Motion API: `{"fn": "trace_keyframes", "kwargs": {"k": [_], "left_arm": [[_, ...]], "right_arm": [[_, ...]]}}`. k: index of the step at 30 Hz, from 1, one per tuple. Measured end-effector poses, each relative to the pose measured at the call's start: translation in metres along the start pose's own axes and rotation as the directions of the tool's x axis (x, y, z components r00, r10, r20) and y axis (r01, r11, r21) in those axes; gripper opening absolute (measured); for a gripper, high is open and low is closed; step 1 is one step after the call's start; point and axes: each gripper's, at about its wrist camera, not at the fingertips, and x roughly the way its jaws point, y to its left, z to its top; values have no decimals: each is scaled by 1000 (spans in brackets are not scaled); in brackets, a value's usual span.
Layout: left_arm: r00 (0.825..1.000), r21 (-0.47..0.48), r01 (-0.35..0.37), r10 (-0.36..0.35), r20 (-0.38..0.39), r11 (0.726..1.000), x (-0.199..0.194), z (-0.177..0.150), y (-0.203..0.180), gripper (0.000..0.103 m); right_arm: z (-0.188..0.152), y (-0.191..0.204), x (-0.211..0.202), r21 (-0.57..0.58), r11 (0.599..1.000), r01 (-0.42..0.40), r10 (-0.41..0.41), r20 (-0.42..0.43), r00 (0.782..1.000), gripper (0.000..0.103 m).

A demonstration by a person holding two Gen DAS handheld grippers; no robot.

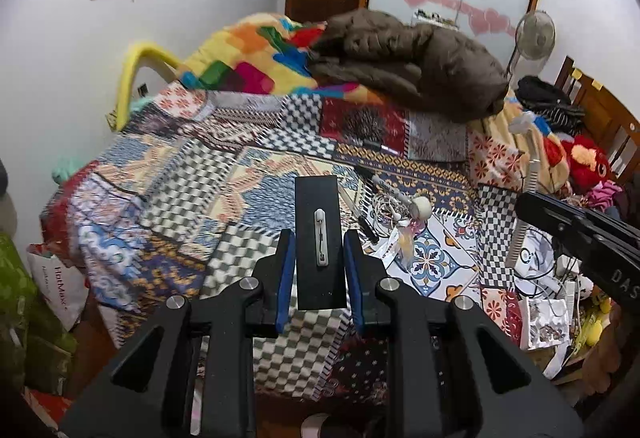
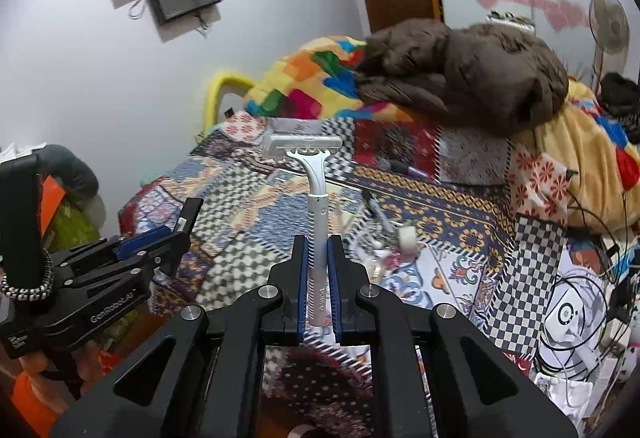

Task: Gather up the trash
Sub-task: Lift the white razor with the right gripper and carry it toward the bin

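Razor (image 2: 316,214) upright, head away, clamped in right tongs (image 2: 318,250). Left tongs (image 1: 319,238) pinch black card (image 1: 320,242) lengthwise above bed (image 1: 200,190).

The lower end of the black card (image 1: 320,244) sat behind the blue pads of the left gripper (image 1: 319,238), so whether those pads actually touched it could not be told, and the small white piece on its face was too small to identify. The foot of the razor (image 2: 316,234) handle was hidden between the right gripper's (image 2: 319,244) pads, and the lettering on it was too blurred to read. The heap of cables and white devices (image 2: 572,314) ran off the right edge, its separate items impossible to sort out
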Motion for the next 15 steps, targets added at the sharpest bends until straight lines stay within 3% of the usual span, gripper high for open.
{"fn": "trace_keyframes", "kwargs": {"k": [15], "left_arm": [[990, -79, -66, 75, 117, 995, -132, -55, 79, 23]], "right_arm": [[-31, 116, -45, -128, 988, -87, 90, 22, 996, 9]]}}
